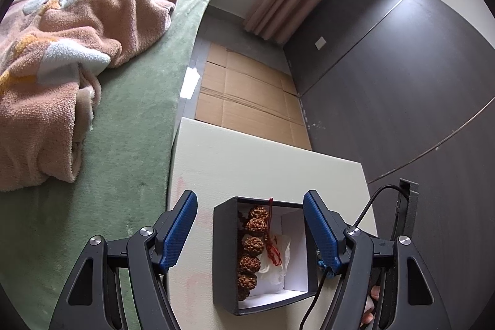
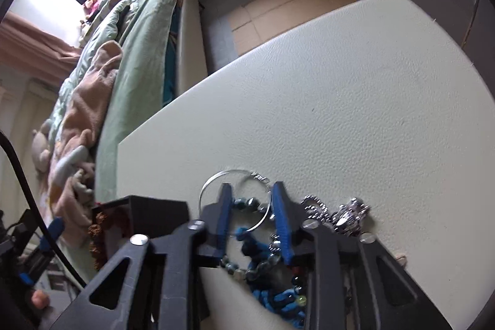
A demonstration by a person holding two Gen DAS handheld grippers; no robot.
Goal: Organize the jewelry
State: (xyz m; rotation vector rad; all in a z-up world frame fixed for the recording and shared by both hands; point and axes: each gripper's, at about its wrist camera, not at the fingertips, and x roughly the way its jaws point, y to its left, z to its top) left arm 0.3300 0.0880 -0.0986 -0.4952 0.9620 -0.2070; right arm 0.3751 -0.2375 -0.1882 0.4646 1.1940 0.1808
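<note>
left wrist view: left gripper [image 1: 250, 229] gapes astride the box [image 1: 224, 255], steadying it to receive; right gripper [image 2: 252, 215], part-open, straddles the bangle [image 2: 235, 200] for pickup.

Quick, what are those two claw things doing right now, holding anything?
Left gripper: open, holding nothing, fingers either side of the box.
Right gripper: open, holding nothing, over the jewelry pile.

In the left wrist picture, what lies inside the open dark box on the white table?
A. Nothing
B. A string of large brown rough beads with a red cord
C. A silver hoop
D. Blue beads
B: the dark box holds a string of brown rough beads along its left wall, with a red cord beside them.
</note>
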